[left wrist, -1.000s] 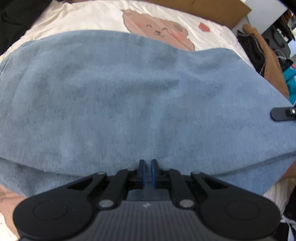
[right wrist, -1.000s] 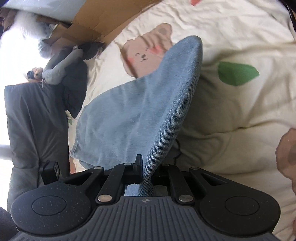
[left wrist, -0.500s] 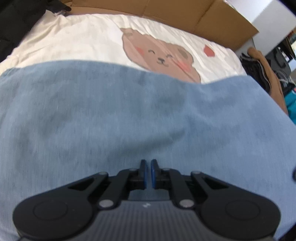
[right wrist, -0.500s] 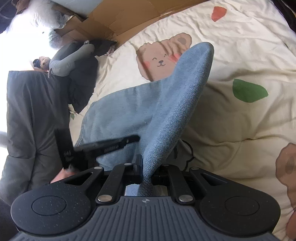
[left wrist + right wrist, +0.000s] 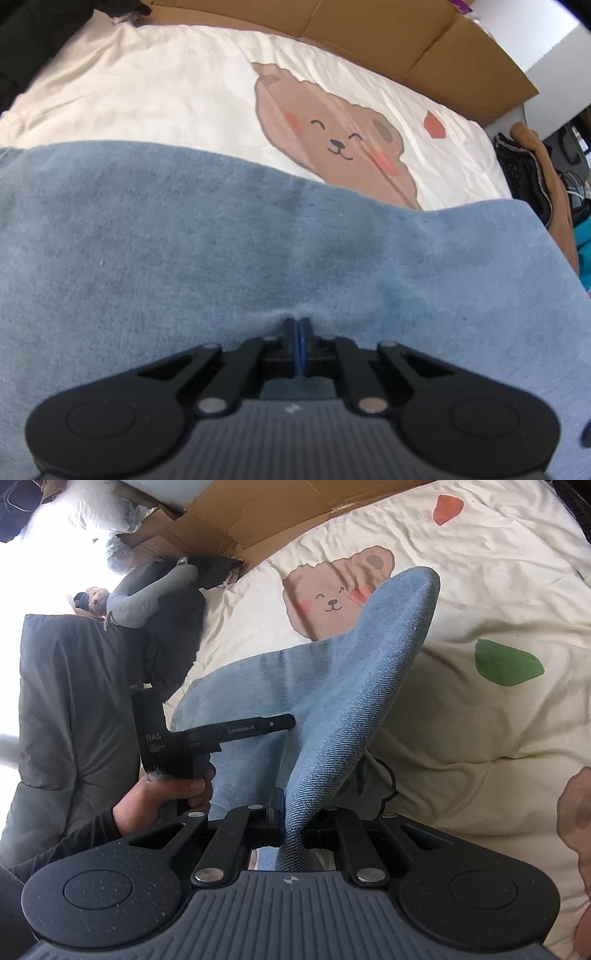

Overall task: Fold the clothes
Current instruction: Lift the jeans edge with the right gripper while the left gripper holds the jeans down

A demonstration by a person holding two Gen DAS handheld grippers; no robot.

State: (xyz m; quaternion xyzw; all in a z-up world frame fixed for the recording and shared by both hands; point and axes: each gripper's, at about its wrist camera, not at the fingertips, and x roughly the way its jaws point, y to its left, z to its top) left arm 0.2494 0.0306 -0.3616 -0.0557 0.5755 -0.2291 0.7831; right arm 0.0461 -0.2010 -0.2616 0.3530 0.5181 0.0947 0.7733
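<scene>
- Left wrist view: looking steeply down from just above the blue cloth [image 5: 258,251], facing the bear print [image 5: 332,144] and cardboard [image 5: 406,40] beyond.
- Right wrist view: looking down at a slant, from farther back, taking in the left gripper [image 5: 291,722] from its side.
- Sharing the cloth, bear print [image 5: 332,594] and cardboard.

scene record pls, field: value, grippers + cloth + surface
garment: blue cloth, partly lifted off the bed
surface: cream bedcover with bear print
right gripper: shut on a raised fold of the blue cloth
left gripper: shut, tips pressed against the blue cloth; a pinch of fabric cannot be confirmed
left hand: holding the left gripper's handle
background: cardboard beyond the bed
</scene>
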